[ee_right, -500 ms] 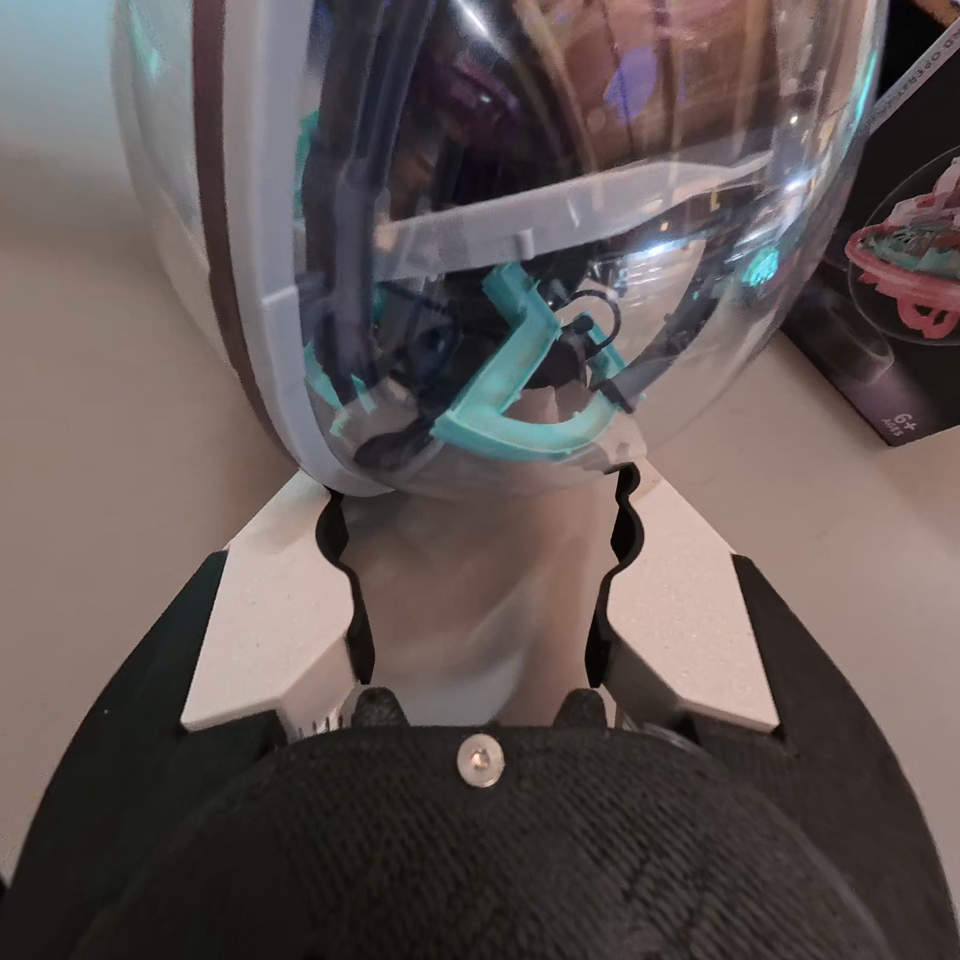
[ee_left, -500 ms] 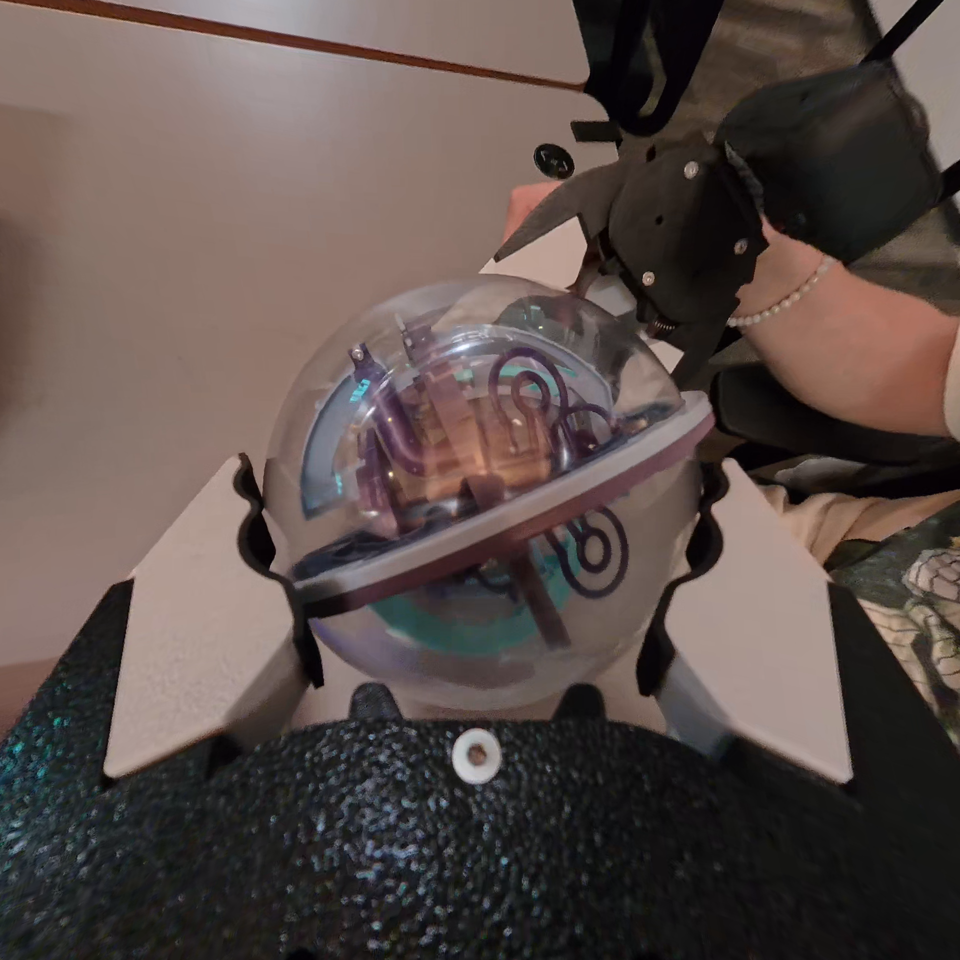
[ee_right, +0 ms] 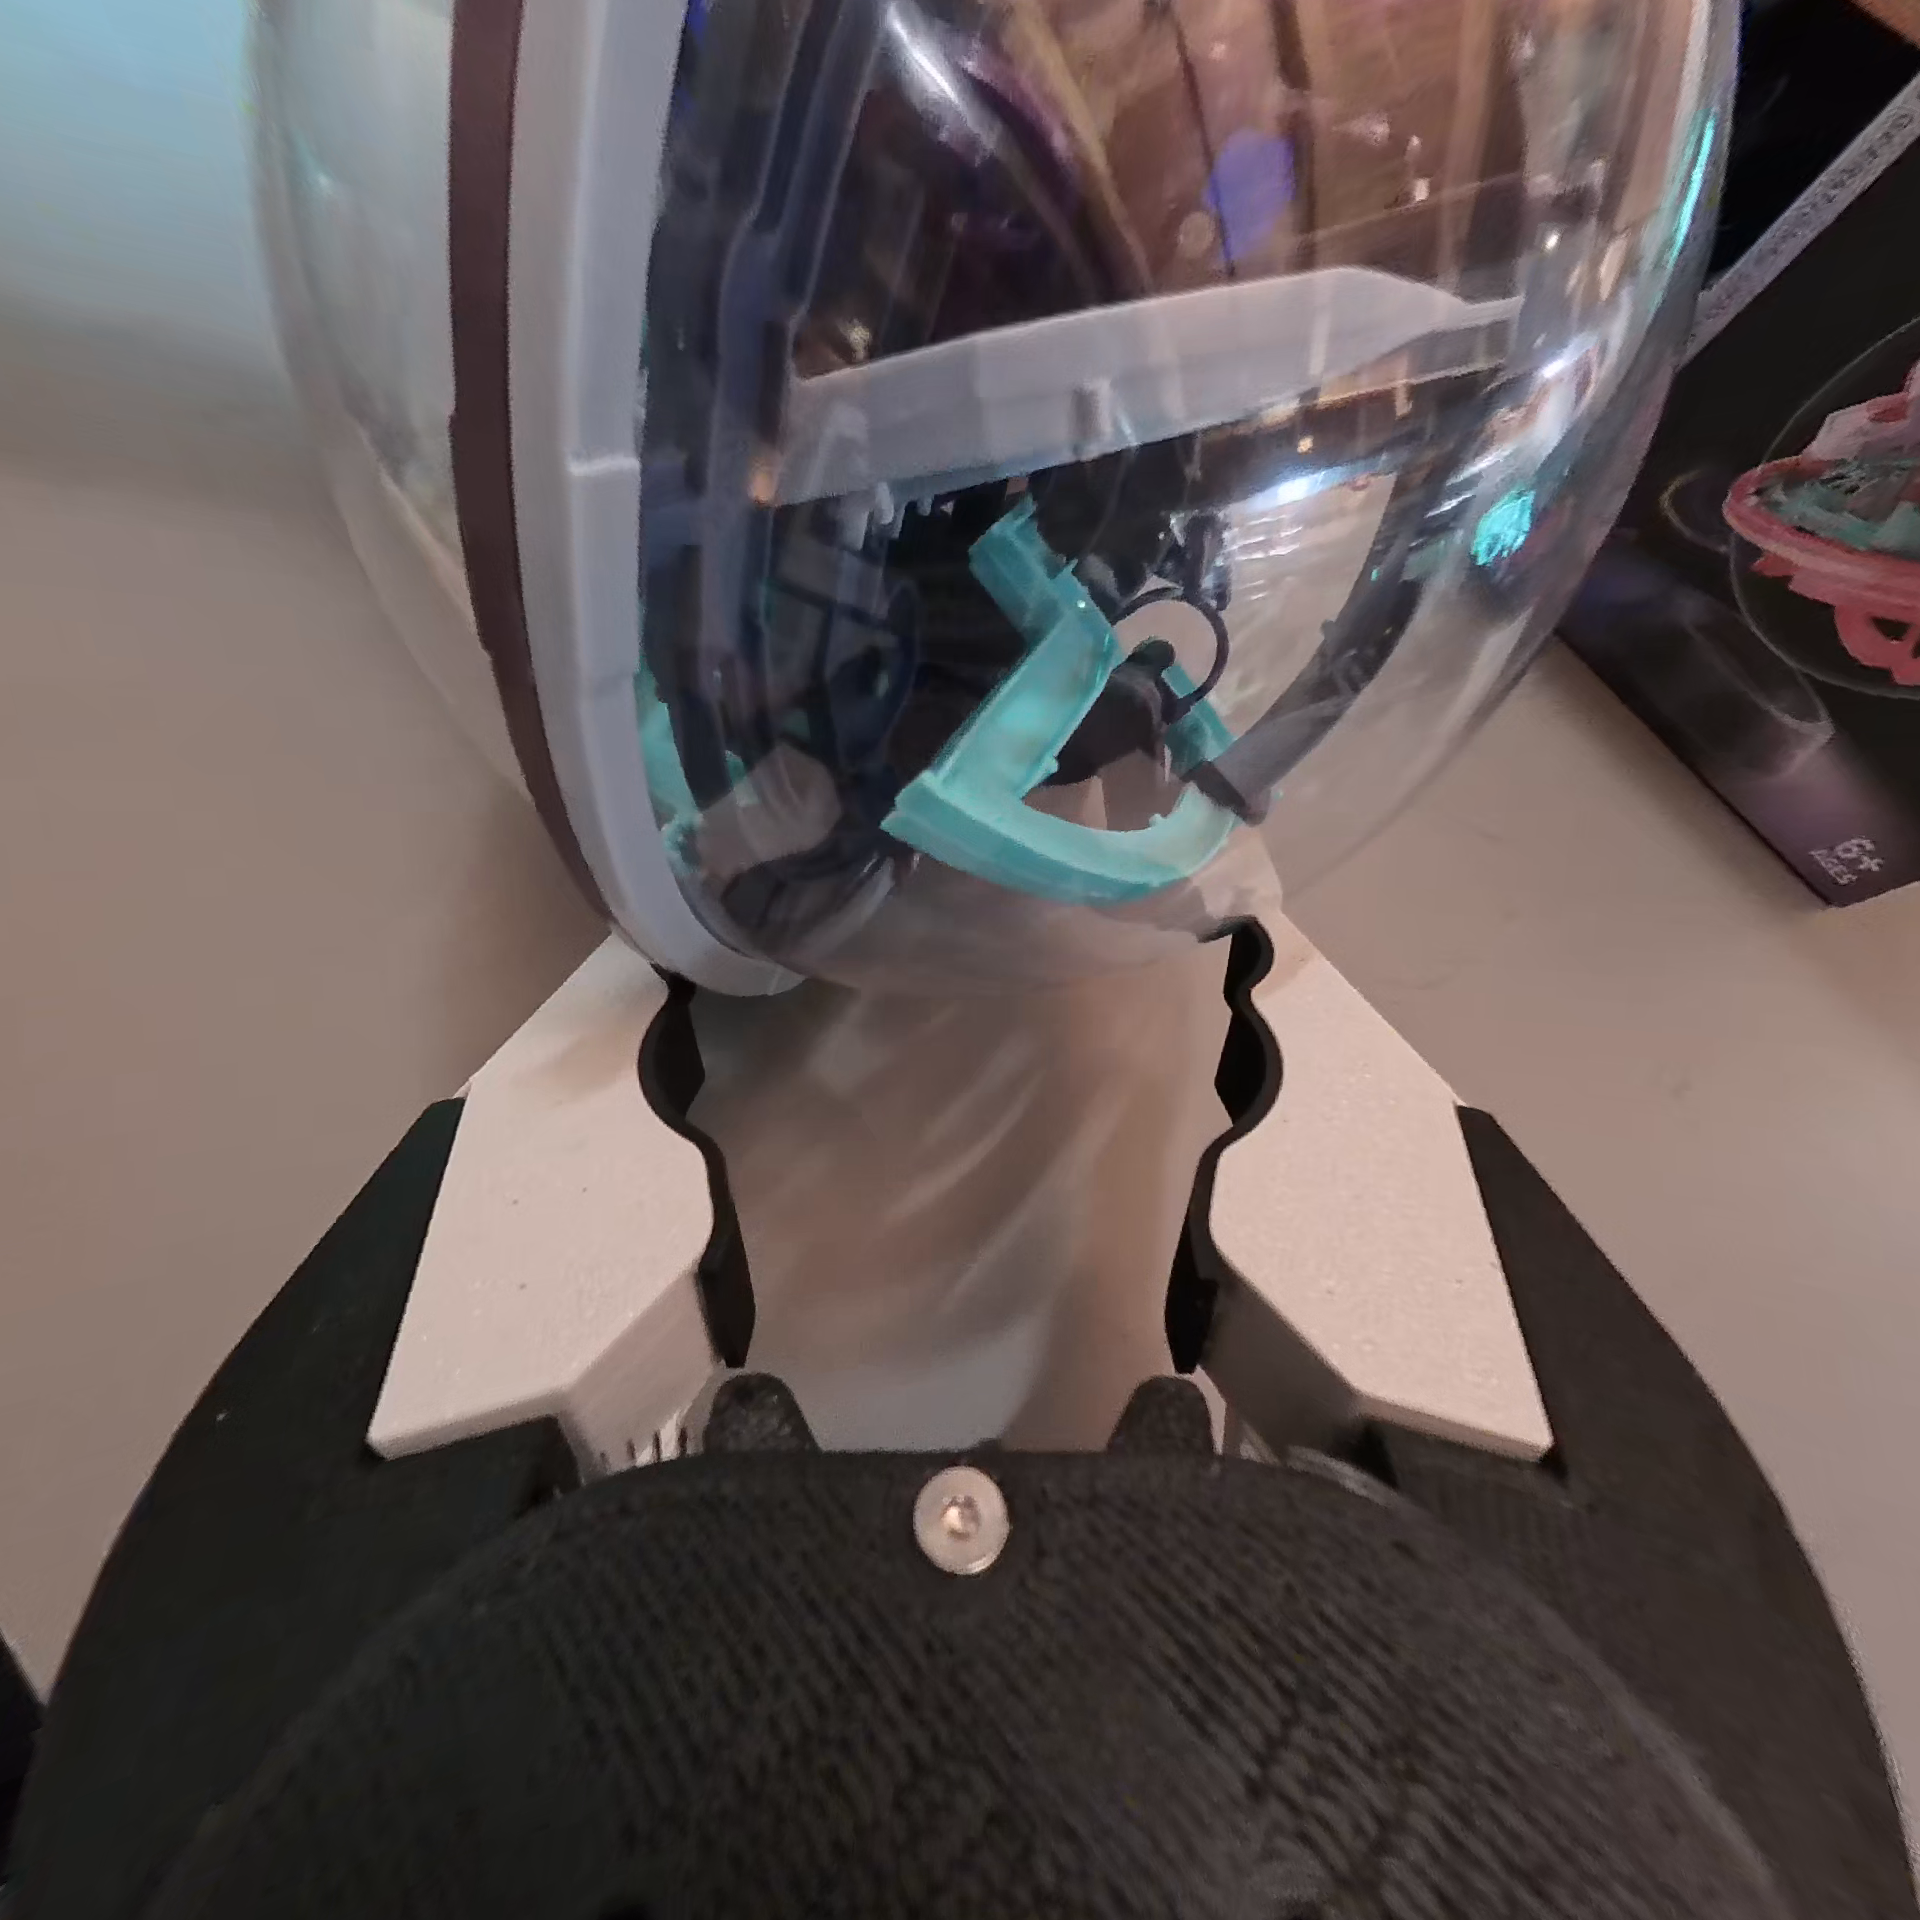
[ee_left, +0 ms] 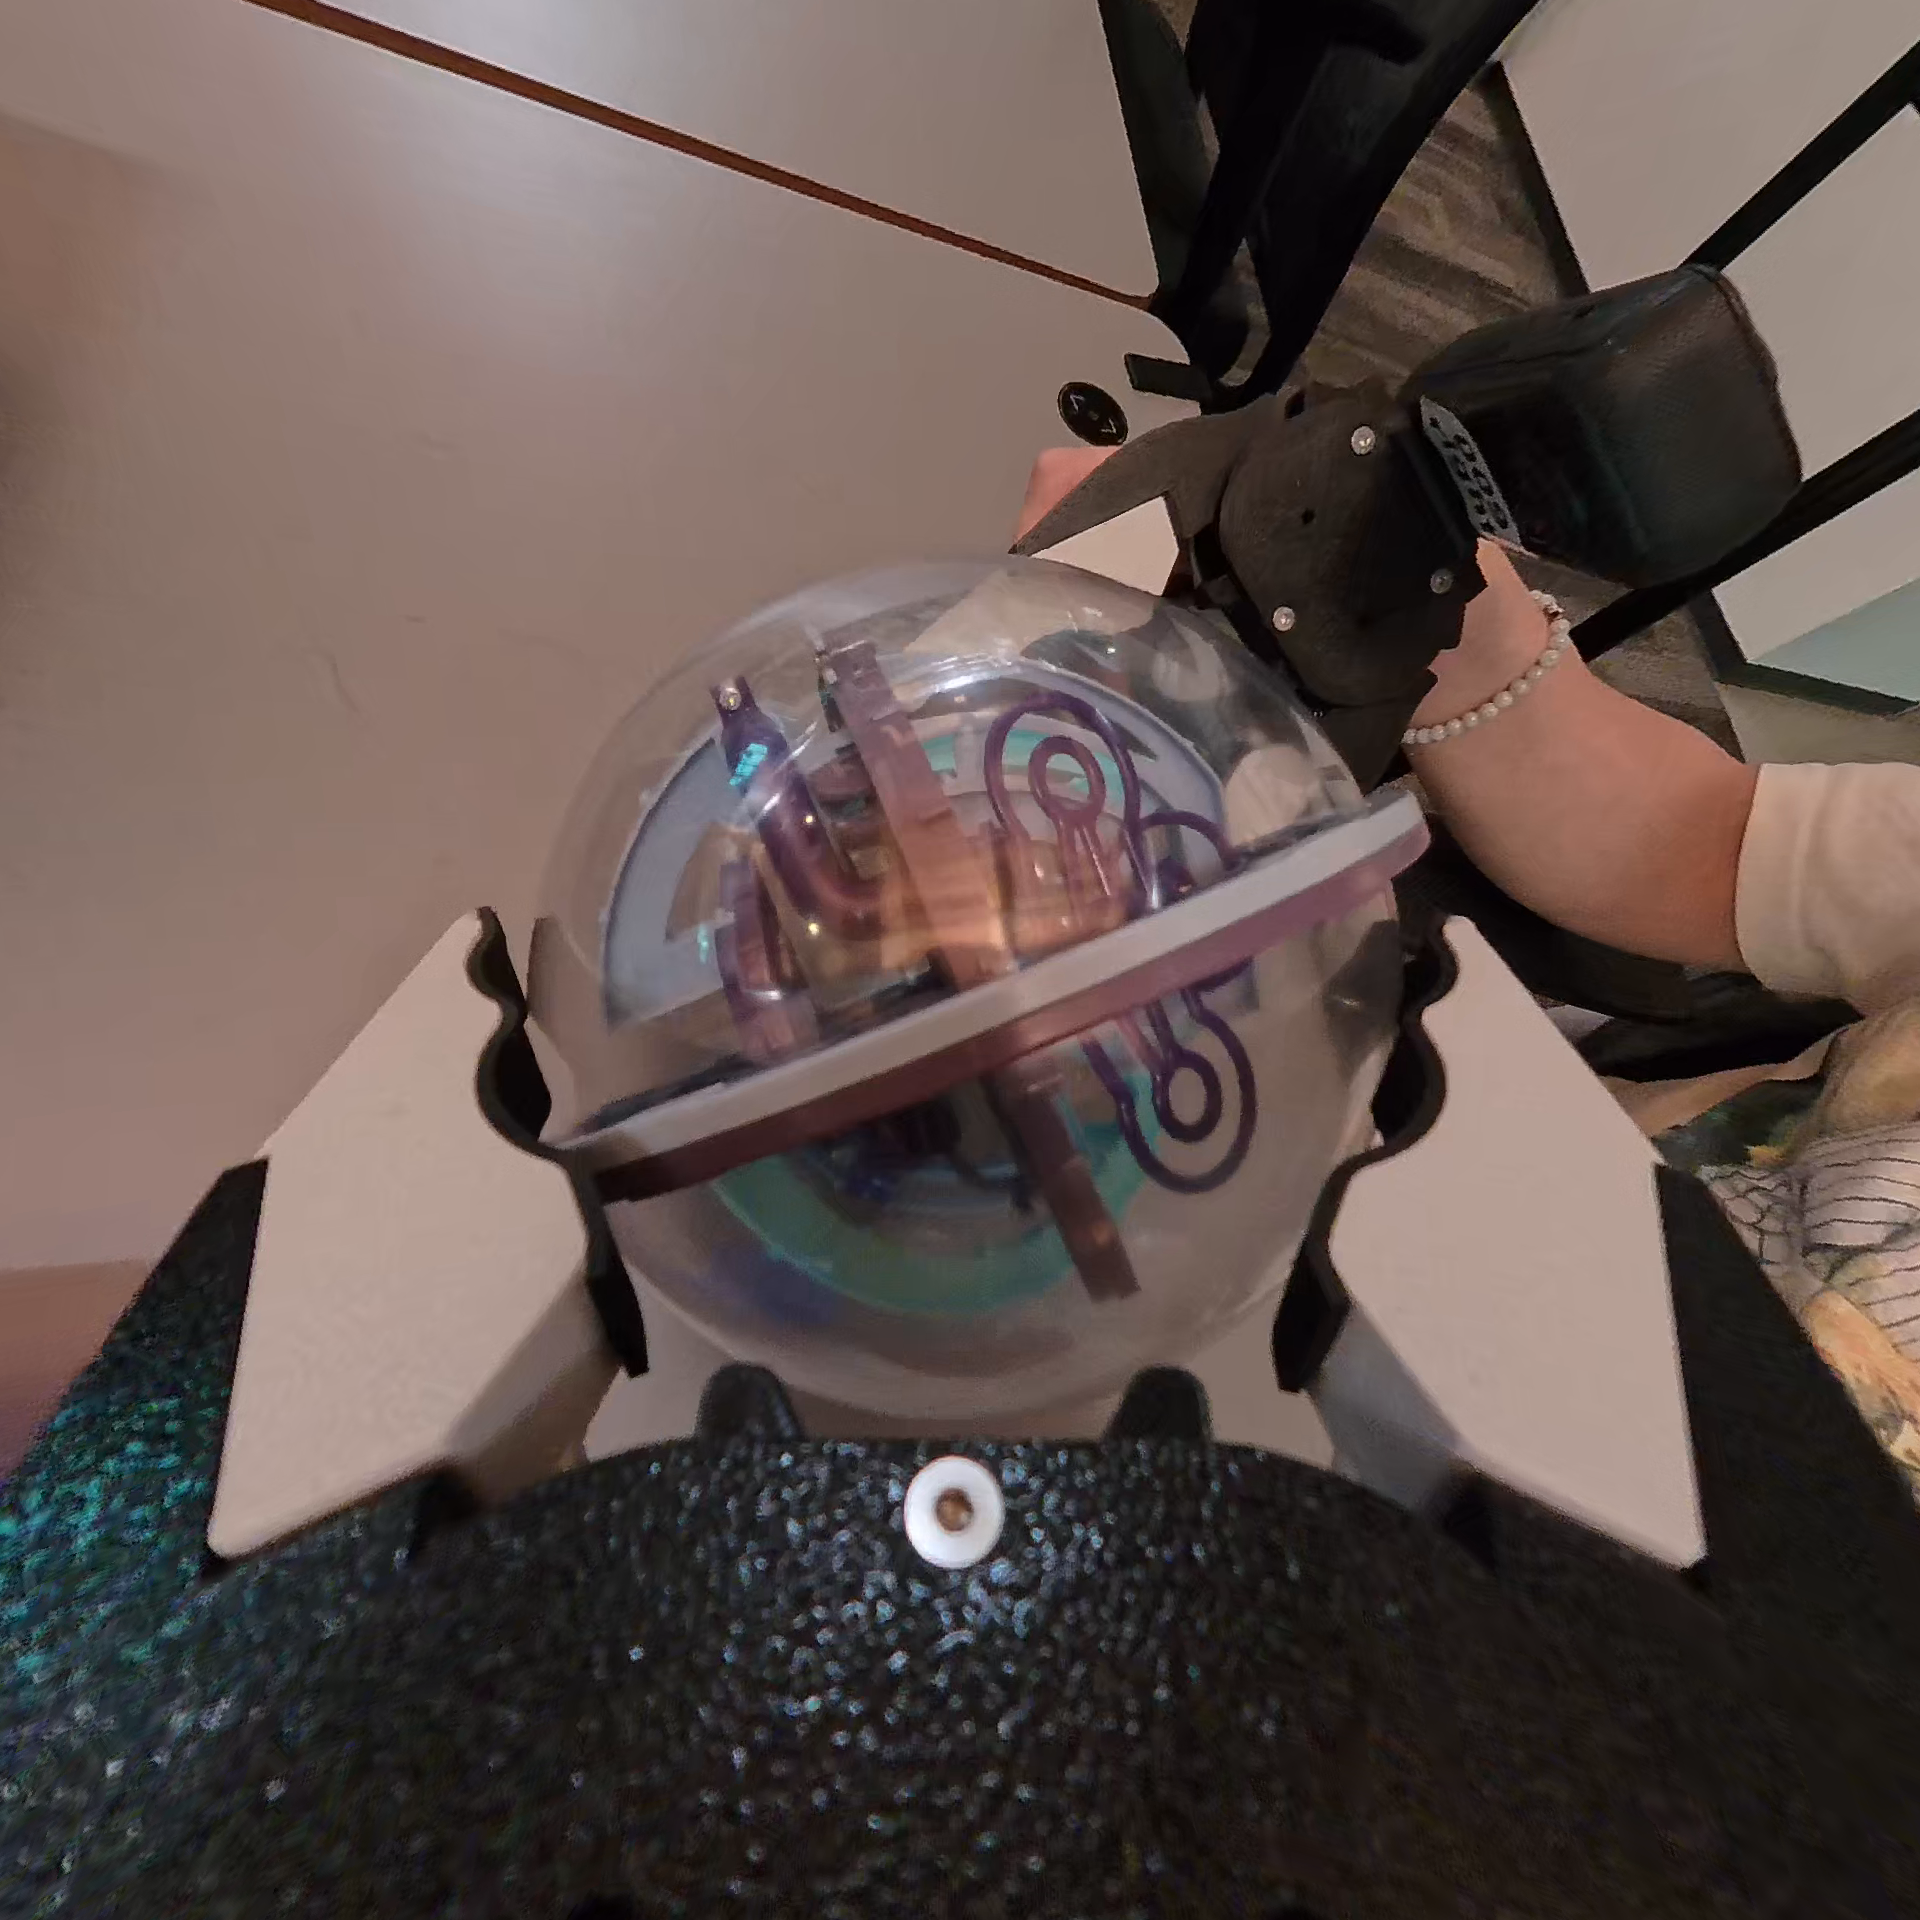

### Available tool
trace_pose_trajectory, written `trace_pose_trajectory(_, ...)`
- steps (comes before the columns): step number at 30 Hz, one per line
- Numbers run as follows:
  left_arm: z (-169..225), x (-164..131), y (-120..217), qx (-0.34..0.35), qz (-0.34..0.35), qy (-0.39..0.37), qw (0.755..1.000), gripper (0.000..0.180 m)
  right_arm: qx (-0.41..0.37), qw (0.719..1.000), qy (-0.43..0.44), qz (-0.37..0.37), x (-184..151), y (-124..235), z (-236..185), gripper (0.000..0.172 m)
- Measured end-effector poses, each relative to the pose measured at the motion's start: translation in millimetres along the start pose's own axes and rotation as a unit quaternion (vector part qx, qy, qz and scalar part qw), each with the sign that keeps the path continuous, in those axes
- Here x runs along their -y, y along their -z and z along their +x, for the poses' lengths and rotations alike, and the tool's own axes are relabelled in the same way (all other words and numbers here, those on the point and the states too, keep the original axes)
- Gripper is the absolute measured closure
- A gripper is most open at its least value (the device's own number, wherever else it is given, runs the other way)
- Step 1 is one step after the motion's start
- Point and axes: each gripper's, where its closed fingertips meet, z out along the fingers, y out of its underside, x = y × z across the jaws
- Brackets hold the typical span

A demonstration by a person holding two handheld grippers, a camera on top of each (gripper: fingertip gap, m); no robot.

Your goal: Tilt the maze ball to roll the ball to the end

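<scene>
Two grippers meet on one maze ball (ee_left: 966, 977), a clear sphere with a grey-and-maroon band around its middle and purple, teal and brown tracks inside. In our left wrist view the left gripper (ee_left: 961, 1039) has its fingers (ee_left: 416, 1195) spread wide, and the ball sits between them with the wavy black pads pressed on its sides at 9 and 3 o'clock, the band tilted up toward 2 o'clock. We see a tiny silver ball (ee_left: 736, 698) at the top of a purple post near 11 o'clock inside the sphere. Our right gripper (ee_left: 1340, 551) comes in from 1 o'clock in that view, held by a hand (ee_left: 1496, 634) wearing a bead bracelet (ee_left: 1496, 696). In the right wrist view the right gripper (ee_right: 961, 956) has its fingers (ee_right: 582, 1195) parted, their tips touching the underside of the sphere at 12 o'clock, the left tip against the band; whether they squeeze it we cannot tell. Beneath lies the pale bench (ee_right: 208, 831), and a dark box (ee_right: 1787, 623) rests on it at 3 o'clock.
</scene>
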Motion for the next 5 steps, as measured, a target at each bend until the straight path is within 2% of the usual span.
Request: trace_pose_trajectory(5,3.2,-2.0,1.4,0.008,-0.007,0.011,1.000,0.023,0.013,1.000,-0.001,-0.012,-1.0,-0.3,-5.9,0.072)
